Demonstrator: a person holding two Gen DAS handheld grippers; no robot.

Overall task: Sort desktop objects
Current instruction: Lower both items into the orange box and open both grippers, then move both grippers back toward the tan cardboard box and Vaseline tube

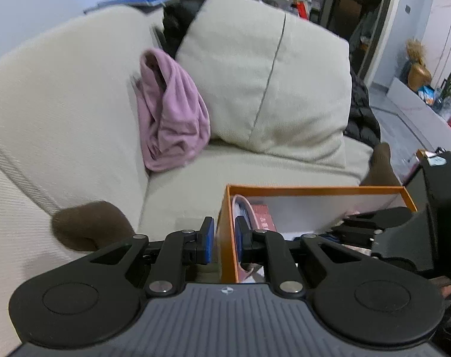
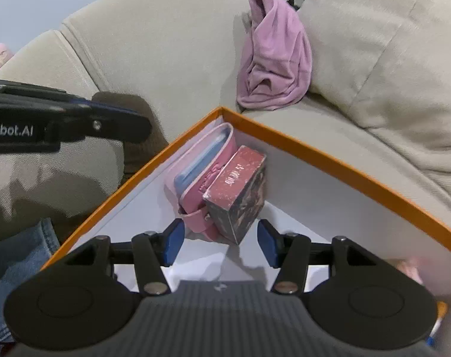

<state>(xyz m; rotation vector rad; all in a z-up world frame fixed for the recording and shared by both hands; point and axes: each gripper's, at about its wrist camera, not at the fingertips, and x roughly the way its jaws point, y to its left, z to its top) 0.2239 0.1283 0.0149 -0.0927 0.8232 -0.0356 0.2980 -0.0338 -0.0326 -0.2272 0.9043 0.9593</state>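
Sofa: cream sofa (image 1: 76, 95) fills the upper half of both wrist views; it serves as my work surface, with the box sitting at its seat edge near my knees.
Cushion: large back cushion (image 1: 264, 68) leans upper right in the left view, out of the way of the sorting.
Box: orange box (image 2: 338, 160) with a white interior, open-topped, spans centre to lower right in the right view. I judge it to be the collecting bin, kept close so both grippers reach inside.
Cloth: pink cloth (image 2: 273, 53) slumps against the sofa back, upper centre, well apart from the box; whether it belongs to the task I cannot tell.
Pink case: pink case (image 2: 195, 175) stands on edge against the box's left wall, at the far corner.
Red carton: small red carton (image 2: 237, 190) leans touching the pink case, tucked into the same corner, likely packed tight to save floor space.
Left gripper: left gripper (image 1: 224, 239) straddles the box's near orange wall, blue pads close on either side; my reading is that it clamps the wall to steady the box.
Right gripper: right gripper (image 2: 219, 242) hovers inside the box just short of the carton, fingers spread apart and holding nothing.
Stage: two items filed, my estimate is mid-task.
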